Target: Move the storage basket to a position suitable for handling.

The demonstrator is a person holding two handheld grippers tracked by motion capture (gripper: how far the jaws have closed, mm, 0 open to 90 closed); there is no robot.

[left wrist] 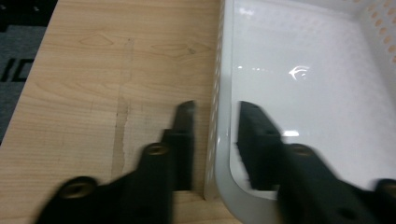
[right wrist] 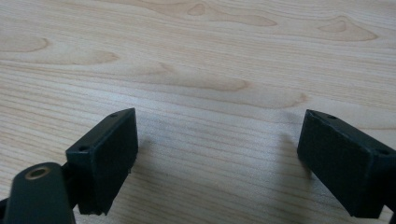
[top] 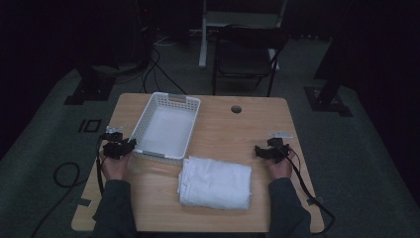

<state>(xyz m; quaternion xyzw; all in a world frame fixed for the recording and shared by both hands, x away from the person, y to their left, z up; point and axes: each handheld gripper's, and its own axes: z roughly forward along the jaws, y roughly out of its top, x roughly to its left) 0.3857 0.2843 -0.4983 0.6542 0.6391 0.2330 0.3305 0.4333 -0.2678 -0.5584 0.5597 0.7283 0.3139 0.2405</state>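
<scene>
A white plastic basket [top: 142, 124] stands empty on the left half of the wooden table [top: 233, 134]. My left gripper [top: 130, 144] is at its near left corner. In the left gripper view the gripper [left wrist: 217, 107] straddles the basket's left wall [left wrist: 215, 70], one jaw outside over the wood and one inside over the white floor. A small gap shows on each side of the wall, so it is open. A folded white towel [top: 215, 182] lies near the table's front edge. My right gripper [top: 260, 151] stands open over bare wood [right wrist: 219, 116], to the right of the towel.
A round cable hole [top: 236, 108] sits near the table's far edge. Behind the table stands a dark chair [top: 247, 54]. Cables trail from both grippers over the table's sides to the grey floor.
</scene>
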